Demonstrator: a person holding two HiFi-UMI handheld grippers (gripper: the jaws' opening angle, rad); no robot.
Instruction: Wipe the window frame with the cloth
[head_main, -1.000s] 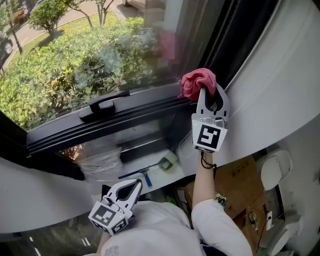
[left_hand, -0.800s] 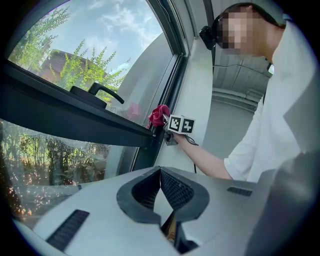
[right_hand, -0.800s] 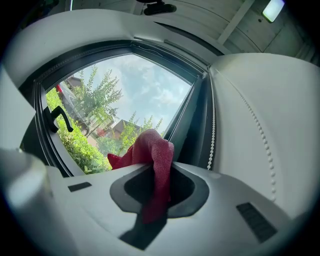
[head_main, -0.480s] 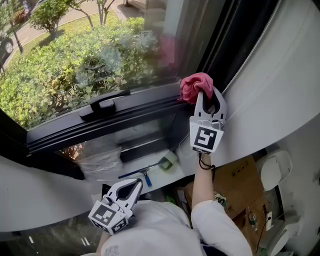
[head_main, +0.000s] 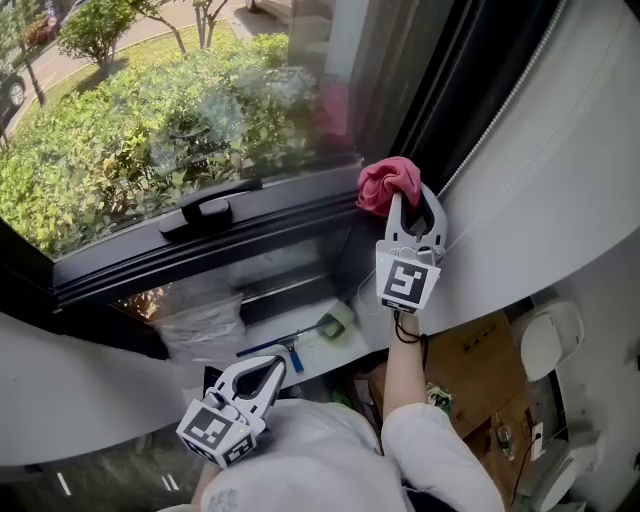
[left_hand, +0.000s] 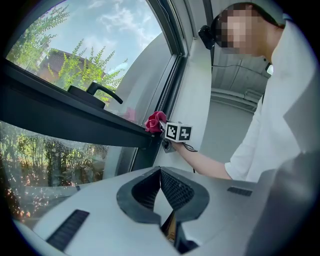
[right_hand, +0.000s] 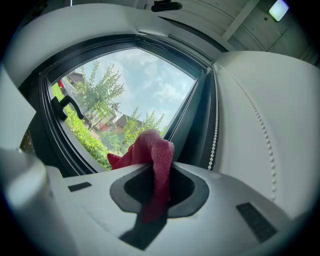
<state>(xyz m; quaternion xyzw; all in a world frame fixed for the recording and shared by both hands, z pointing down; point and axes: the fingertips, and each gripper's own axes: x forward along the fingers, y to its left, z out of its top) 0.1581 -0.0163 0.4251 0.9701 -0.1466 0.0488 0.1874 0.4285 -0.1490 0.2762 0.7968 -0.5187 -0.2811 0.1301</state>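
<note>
Left tool (head_main: 268, 368) at lower left, pale plastic jaws pressed together on nothing, curved black handle (head_main: 208, 208) on the smooth dark window frame (head_main: 270, 232), crumpled nubby pink-red cloth (head_main: 388, 180) against the frame's right corner, pinched in right tool (head_main: 412, 200)

Daylight comes through the glass (head_main: 180, 110) up and left of my right tool (head_main: 412, 195). Beyond it I see a sunlit green hedge (head_main: 150, 130), trees (head_main: 95, 30) and a strip of road (head_main: 60, 62). The dark frame (head_main: 230, 245) runs leftward from the tool and carries a black handle (head_main: 208, 206). A lower pane (head_main: 200, 300) sits beneath that bar. To the tool's right a white wall (head_main: 570, 190) curves away, with a bead cord (head_main: 505, 100) hanging along its edge. Below the tool stands a brown cardboard box (head_main: 480, 365).
</note>
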